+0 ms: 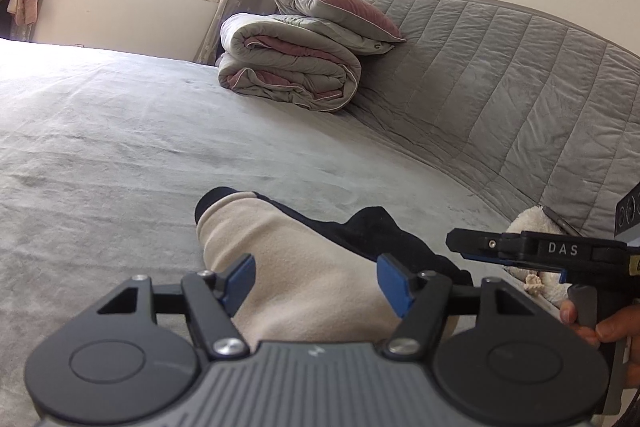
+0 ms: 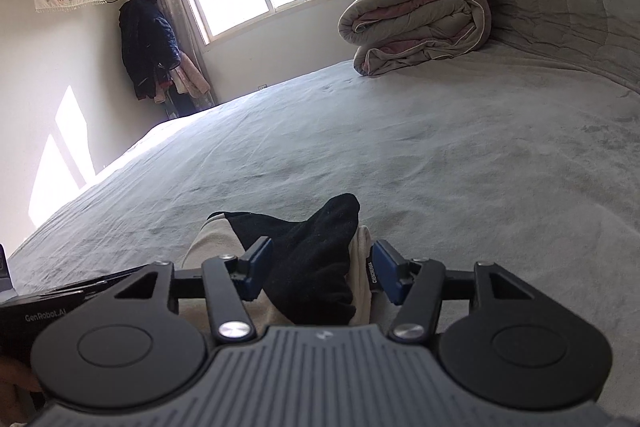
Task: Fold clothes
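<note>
Garment [image 1: 304,267] on bed [image 1: 120,147] at 6 o'clock, between spread pads of left hand-held gripper [image 1: 316,277]. Right hand-held gripper [image 2: 316,273] ungripped around dark fold; could slip, unfolding.

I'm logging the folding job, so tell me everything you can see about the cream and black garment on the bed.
The garment is soft, fleece-looking fabric, cream on one face and black on the other. It lies bunched on the grey bedsheet, a rounded cream end pointing away. The left gripper stands open around the cream part; the right gripper brackets the raised black fold.
</note>
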A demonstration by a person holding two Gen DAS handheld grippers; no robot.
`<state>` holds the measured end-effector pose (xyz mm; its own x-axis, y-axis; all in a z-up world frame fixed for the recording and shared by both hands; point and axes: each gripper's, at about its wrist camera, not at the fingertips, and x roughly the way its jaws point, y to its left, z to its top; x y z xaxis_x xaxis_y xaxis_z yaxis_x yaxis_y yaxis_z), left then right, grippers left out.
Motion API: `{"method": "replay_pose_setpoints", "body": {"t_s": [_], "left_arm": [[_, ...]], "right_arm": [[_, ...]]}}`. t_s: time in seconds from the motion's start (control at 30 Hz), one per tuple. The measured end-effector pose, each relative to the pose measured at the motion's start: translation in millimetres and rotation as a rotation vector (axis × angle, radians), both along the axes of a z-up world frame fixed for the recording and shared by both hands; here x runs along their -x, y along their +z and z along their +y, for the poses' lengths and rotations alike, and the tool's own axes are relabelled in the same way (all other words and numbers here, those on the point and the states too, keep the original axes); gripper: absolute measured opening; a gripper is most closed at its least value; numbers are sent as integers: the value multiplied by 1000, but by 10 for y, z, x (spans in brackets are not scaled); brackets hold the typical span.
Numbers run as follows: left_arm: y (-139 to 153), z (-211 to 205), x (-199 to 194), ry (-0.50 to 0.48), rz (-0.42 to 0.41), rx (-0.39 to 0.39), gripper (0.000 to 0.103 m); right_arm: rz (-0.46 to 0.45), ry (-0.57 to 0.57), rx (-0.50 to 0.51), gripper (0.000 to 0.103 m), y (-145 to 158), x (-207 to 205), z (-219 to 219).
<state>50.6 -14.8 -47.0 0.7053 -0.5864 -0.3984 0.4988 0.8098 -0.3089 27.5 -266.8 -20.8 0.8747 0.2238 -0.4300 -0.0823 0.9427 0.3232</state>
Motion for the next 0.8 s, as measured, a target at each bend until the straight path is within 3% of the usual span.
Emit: {"method": "replay_pose_setpoints", "body": {"t_s": [0.1,0.27,0.37,0.47,0.57,0.8], "left_arm": [[-7,-50,24,-7,-18,-32,65],[19,-71,42,-22,-41,-29,65],[-76,-118,2,-34,7,-88,65],[-183,-119,-10,-41,29,-94,66],[-209,-119,9,-45,17,-98,67],[-193,-75,-14,-54,38,-88,67]], "right_arm": [[-11,21,15,39,4,0,51],[-17,44,28,38,-5,-65,155],[29,36,53,38,-87,-141,223],[114,1,135,37,-227,-241,283],[153,-31,76,44,-307,-274,197],[194,-35,-132,47,-278,-231,-63]]}}
